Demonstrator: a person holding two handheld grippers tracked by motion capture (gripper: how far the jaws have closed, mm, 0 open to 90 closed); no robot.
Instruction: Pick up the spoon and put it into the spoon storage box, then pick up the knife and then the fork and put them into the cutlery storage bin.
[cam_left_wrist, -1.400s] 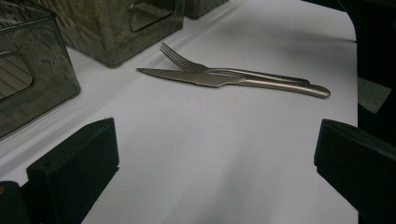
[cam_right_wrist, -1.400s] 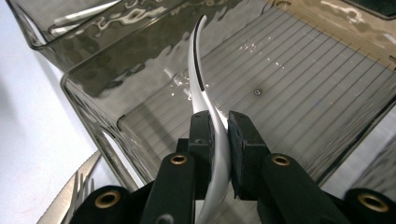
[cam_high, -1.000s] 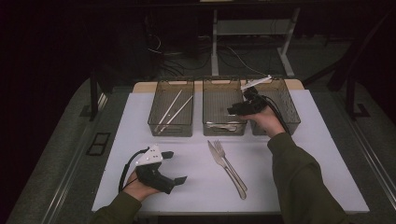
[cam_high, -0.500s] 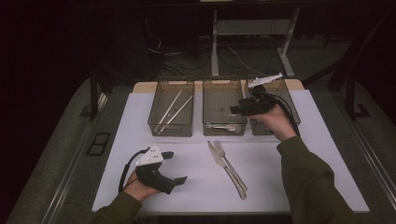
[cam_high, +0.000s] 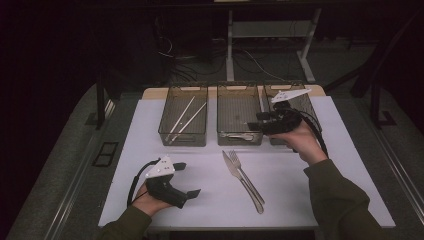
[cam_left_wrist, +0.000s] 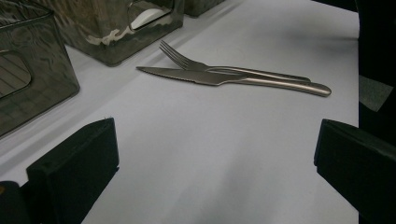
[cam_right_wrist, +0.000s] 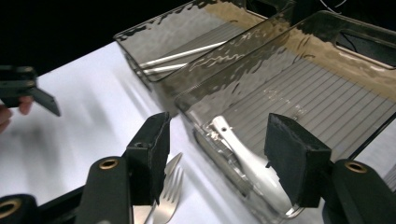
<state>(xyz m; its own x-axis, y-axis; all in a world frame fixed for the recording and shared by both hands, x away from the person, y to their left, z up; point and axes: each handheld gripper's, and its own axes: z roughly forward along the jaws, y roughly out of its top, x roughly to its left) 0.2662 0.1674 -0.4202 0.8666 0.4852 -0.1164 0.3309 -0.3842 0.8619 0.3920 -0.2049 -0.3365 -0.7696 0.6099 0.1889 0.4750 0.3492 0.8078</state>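
Observation:
A steel knife (cam_high: 239, 176) and fork (cam_high: 248, 179) lie side by side on the white mat (cam_high: 330, 165), near the front middle; the left gripper view shows the knife (cam_left_wrist: 219, 78) and fork (cam_left_wrist: 224, 70) ahead of its jaws. My left gripper (cam_high: 188, 178) (cam_left_wrist: 215, 172) rests low on the mat at the front left, open and empty. My right gripper (cam_high: 256, 122) (cam_right_wrist: 219, 158) hangs open over the near end of the middle bin (cam_high: 239, 105), above a silver spoon-like utensil (cam_right_wrist: 247, 163) (cam_high: 237, 136) lying in it.
Three smoked clear bins stand in a row at the back. The left bin (cam_high: 170, 107) holds two pale chopsticks (cam_high: 186, 117), and the right bin (cam_high: 306, 105) sits partly behind my right hand. Dark floor, cables and table legs lie beyond the mat.
My right gripper has drifted a little right and back toward the near end of the middle bin. The left gripper, knife and fork have stayed put.

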